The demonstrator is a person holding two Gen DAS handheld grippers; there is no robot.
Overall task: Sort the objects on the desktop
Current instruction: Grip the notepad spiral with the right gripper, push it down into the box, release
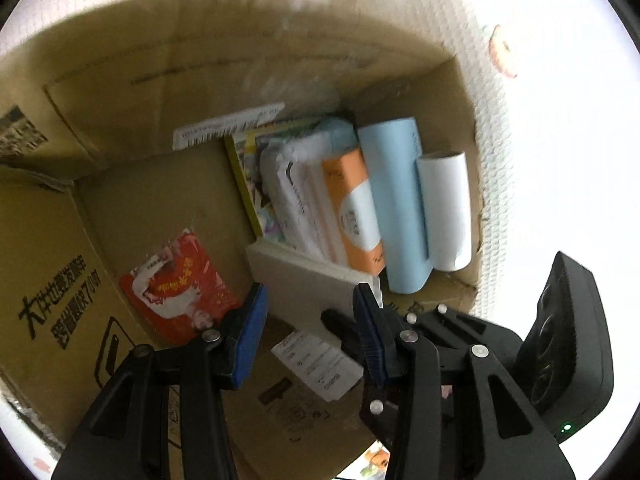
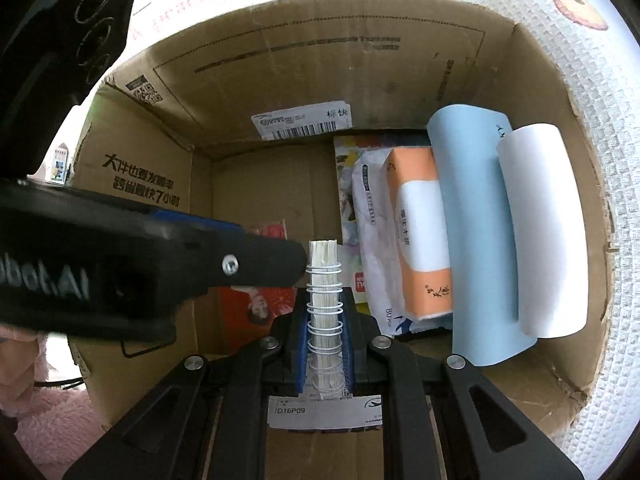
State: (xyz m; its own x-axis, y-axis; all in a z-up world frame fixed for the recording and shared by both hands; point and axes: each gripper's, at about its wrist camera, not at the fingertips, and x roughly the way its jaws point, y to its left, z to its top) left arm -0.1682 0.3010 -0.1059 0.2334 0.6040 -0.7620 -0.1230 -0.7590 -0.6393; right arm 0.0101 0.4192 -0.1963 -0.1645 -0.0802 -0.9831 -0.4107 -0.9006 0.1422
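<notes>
Cardboard box (image 2: 304, 80): standing open on a white textured cloth (image 2: 600, 360), both grippers reaching down into it; printed black characters showing on its left wall.
Blue paper roll (image 2: 472, 240): lying along the right side of the box floor, touching the white roll.
White paper roll (image 2: 548, 232): resting against the box's right wall, partly on top of the blue roll.
Orange tissue pack (image 2: 420, 232): lying just left of the blue roll, leaning on a white wipes pack (image 2: 370, 216).
Picture book (image 1: 244, 168): lying under the white pack, its colourful cover peeking out on the left.
Red packet (image 1: 176, 284): lying flat on the box floor, left of the notebook, apart from the stacked items.
Left gripper (image 1: 308, 312): pointing down into the box from the left side, fingers spread moderately wide; the notebook's flat cover is sitting between the blue pads (image 1: 256, 320), but whether either pad is touching it cannot be told.
Right gripper (image 2: 324, 332): pointing steeply down over the box's near edge, jaws drawn narrow and clamping the notebook by its spiral edge.
Spiral notebook (image 2: 324, 276): being held upright on edge inside the box, white wire coils facing the right wrist camera, positioned near the middle of the floor between the red packet and the stacked packs.
Shipping label (image 2: 302, 120): sticking to the far wall of the box, barcode showing.
</notes>
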